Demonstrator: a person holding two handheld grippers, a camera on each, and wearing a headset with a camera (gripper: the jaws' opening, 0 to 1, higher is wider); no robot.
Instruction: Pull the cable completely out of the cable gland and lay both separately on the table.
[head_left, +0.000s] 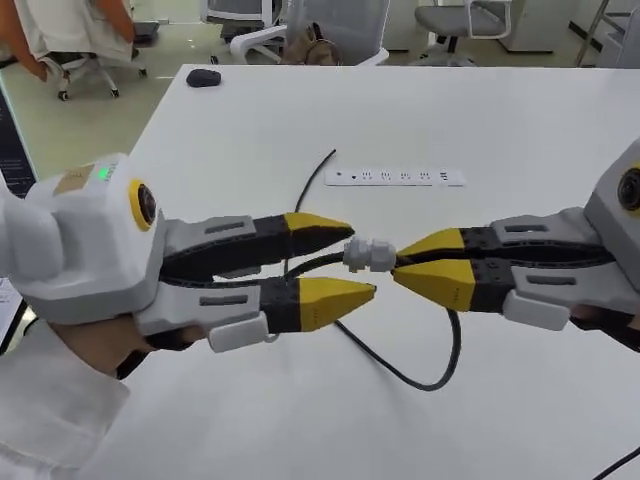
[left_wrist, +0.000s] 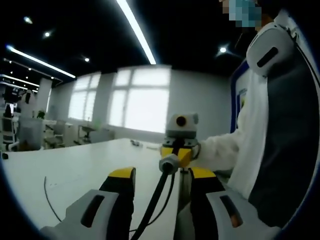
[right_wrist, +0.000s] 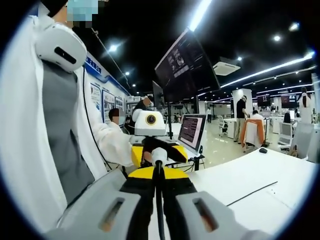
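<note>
While the right gripper (head_left: 402, 267) pinches the cable (head_left: 420, 385) level, the left gripper (head_left: 360, 259) faces it; its fingers wide.

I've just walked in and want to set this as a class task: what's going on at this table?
A person holds a gripper in each hand over a white table. The right gripper is shut on the black cable right beside the pale cable gland, holding it above the table. The left gripper is open, with the cable running between its jaws on the gland's other side. The cable is threaded through the gland, so nothing is separated yet.
</note>
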